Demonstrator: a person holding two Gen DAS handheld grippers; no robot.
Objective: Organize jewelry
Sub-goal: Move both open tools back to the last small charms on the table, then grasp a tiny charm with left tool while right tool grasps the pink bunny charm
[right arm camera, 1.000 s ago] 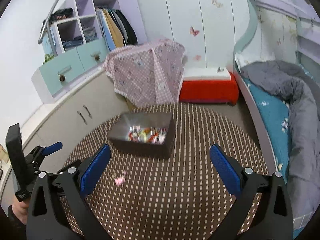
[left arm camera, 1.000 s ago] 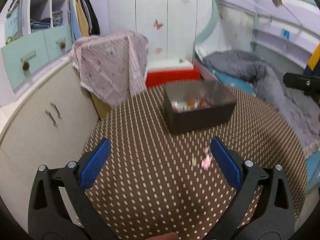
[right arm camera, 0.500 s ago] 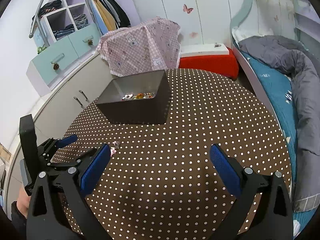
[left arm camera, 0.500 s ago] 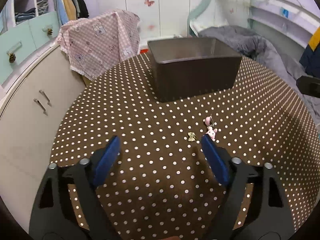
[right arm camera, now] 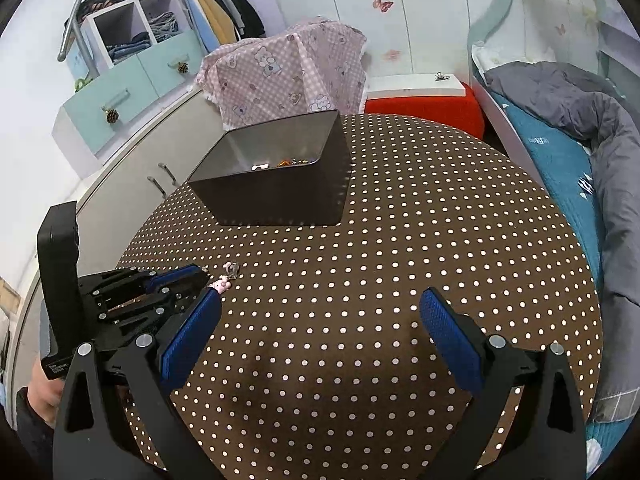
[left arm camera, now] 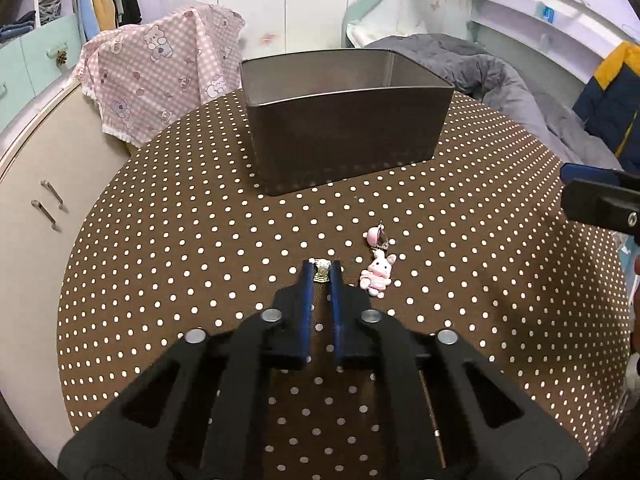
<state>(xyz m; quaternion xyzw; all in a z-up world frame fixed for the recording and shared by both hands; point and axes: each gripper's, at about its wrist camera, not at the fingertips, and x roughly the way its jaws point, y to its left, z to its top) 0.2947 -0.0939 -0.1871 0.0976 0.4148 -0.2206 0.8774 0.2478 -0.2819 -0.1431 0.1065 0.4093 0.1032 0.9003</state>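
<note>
Left wrist view showed your left gripper (left arm camera: 321, 271) pinching the charm (left arm camera: 321, 270) at frame centre, right gripper (right arm camera: 320, 320) gaping idle; you needed a straight lift clear of the bunny (left arm camera: 377, 275).

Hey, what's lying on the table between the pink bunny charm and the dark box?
Only bare polka-dot tablecloth. In the left wrist view, the pink bunny charm lies with its clasp toward the dark box, and nothing else sits between them.
</note>
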